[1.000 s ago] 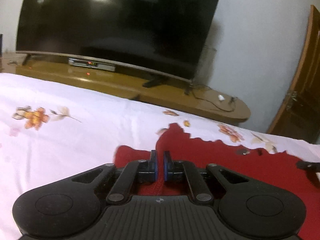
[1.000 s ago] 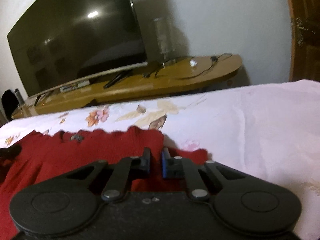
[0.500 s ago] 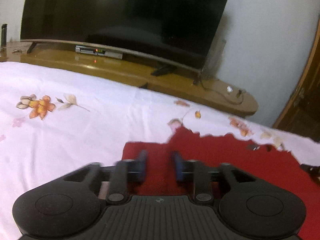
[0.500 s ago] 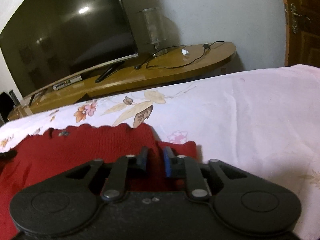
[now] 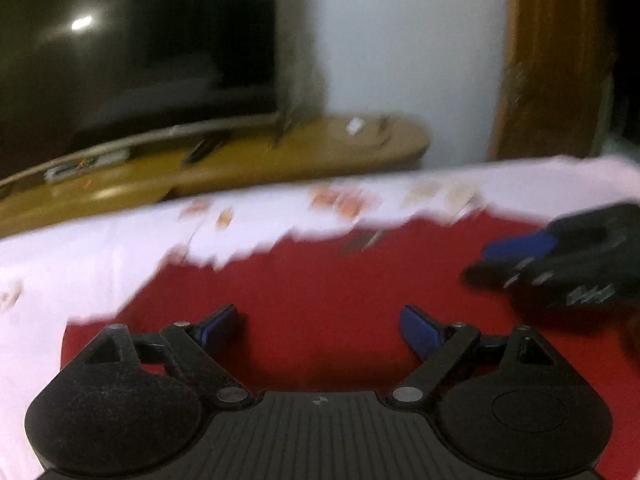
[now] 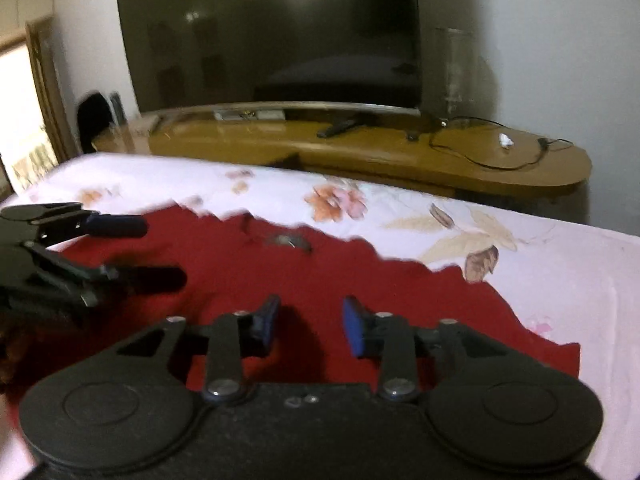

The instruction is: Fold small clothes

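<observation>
- Your left gripper (image 5: 320, 324) had its fingers spread wide, holding nothing, low over the red garment (image 5: 340, 280).
- Your right gripper (image 6: 310, 326) was parted too (less widely), empty.
- The garment lay flat on the floral bedsheet (image 6: 520, 248).

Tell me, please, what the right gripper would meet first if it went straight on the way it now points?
Most likely the red garment: the right gripper is open just above it, aimed at its scalloped far edge. Beyond lies the floral sheet. Depth is unclear, so it might skim over the cloth.
</observation>
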